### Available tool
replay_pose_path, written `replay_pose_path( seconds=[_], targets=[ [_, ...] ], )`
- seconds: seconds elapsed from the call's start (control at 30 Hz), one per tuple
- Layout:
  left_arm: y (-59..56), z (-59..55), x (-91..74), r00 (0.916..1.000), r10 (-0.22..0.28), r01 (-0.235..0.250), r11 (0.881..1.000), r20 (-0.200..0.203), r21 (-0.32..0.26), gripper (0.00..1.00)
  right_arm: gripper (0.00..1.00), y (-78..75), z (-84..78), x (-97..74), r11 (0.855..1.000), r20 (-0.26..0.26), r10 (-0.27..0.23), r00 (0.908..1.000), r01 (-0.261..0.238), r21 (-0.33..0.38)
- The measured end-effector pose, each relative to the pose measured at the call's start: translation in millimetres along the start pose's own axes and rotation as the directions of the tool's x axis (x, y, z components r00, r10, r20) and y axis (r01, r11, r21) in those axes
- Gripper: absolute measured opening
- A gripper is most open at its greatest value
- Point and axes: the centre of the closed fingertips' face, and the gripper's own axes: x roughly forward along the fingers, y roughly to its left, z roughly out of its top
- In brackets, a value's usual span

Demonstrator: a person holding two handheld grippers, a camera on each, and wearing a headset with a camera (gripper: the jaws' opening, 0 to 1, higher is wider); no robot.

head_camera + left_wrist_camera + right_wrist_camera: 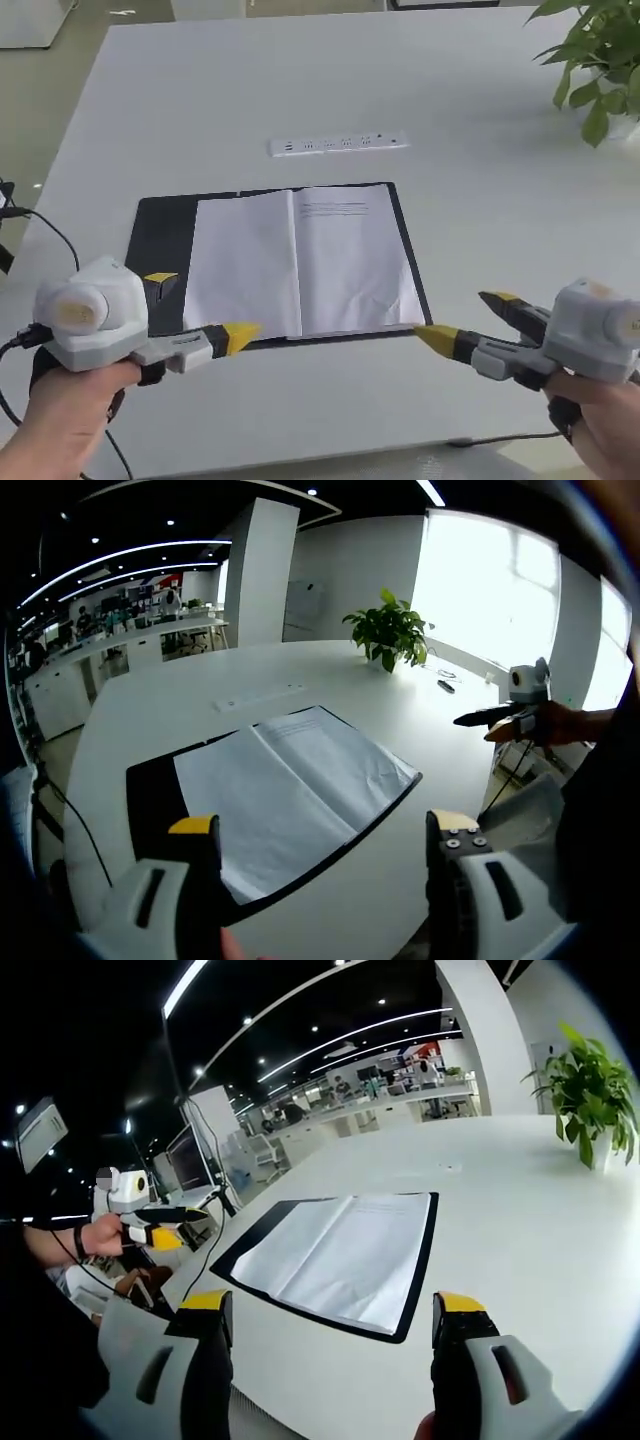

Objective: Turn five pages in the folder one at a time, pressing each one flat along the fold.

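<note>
Holding the left gripper [200, 310] and right gripper [465, 317] with jaws apart, clear of the folder [160, 240], we judged a careless pinch could lift several pages [355, 260] together.

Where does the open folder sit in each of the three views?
Head view: folder centre, just below the power strip.
Left gripper view: folder centre, slightly low.
Right gripper view: folder centre.
Shared landmark: the potted plant.

Near-left corner of the folder [160, 235] hidden behind the left tongs [200, 307], printed lines [335, 208] on its right-hand page too small to be read, plant [598, 60] cut off at the head view's edge.
</note>
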Motion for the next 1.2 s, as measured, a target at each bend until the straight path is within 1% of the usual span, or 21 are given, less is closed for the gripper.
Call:
replay_pose_path(
  seconds=[0.1, 0.3, 0.47, 0.53, 0.6, 0.73, 0.9, 1.03, 1.07, 1.1, 1.17, 1.2],
  targets=[
    [-8.2, 5.0, 10.1, 0.9997, -0.024, 0.024, 1.000, -0.003, 0.011, 0.84, 0.81, -4.7, 0.9, -2.9, 1.000, 0.007, -0.007, 0.9999, 0.007, 0.010],
    [-24.2, 10.7, 31.9, 0.9969, -0.074, 0.075, 0.996, -0.026, 0.048, 0.84, 0.81, -10.5, 1.0, -6.8, 1.000, 0.012, -0.018, 0.9998, 0.018, 0.021],
    [-41.0, 15.9, 59.4, 0.9912, -0.124, 0.127, 0.989, -0.048, 0.070, 0.83, 0.82, -13.6, -2.4, -8.8, 0.999, 0.005, -0.026, 0.9996, 0.026, 0.027],
    [-44.6, 16.9, 66.7, 0.9895, -0.134, 0.138, 0.988, -0.054, 0.074, 0.83, 0.82, -14.3, -3.6, -9.1, 0.999, 0.001, -0.027, 0.9996, 0.027, 0.026],
    [-52.0, 18.8, 81.8, 0.9856, -0.156, 0.161, 0.983, -0.066, 0.084, 0.82, 0.82, -15.6, -4.8, -9.7, 0.999, -0.003, -0.029, 0.9996, 0.030, 0.027],
    [-64.8, 22.3, 106.7, 0.9777, -0.194, 0.202, 0.974, -0.080, 0.106, 0.82, 0.83, -15.4, -4.8, -9.4, 0.999, -0.002, -0.022, 0.9997, 0.023, 0.035],
    [-79.4, 24.7, 129.6, 0.9673, -0.231, 0.244, 0.961, -0.104, 0.130, 0.81, 0.83, -18.4, -6.0, -8.6, 0.999, -0.011, -0.027, 0.9996, 0.027, 0.030],
    [-88.2, 26.8, 144.7, 0.9631, -0.245, 0.260, 0.955, -0.111, 0.142, 0.81, 0.83, -17.6, -4.5, -8.1, 0.999, -0.003, -0.013, 0.9999, 0.013, 0.046],
    [-86.7, 27.7, 149.6, 0.9619, -0.249, 0.264, 0.954, -0.111, 0.140, 0.81, 0.83, -17.7, -4.9, -7.8, 0.999, -0.005, -0.013, 0.9999, 0.013, 0.045],
    [-87.7, 28.2, 153.2, 0.9612, -0.253, 0.267, 0.954, -0.111, 0.138, 0.81, 0.83, -18.3, -5.5, -7.4, 0.999, -0.008, -0.013, 0.9999, 0.013, 0.044],
    [-91.9, 29.0, 160.2, 0.9621, -0.253, 0.265, 0.955, -0.101, 0.132, 0.81, 0.83, -18.9, -6.7, -6.8, 0.999, -0.015, -0.011, 0.9998, 0.012, 0.042],
    [-90.1, 27.4, 168.0, 0.9635, -0.250, 0.261, 0.957, -0.095, 0.128, 0.81, 0.83, -19.2, -6.6, -6.8, 0.999, -0.016, -0.011, 0.9998, 0.012, 0.043]
  ],
)
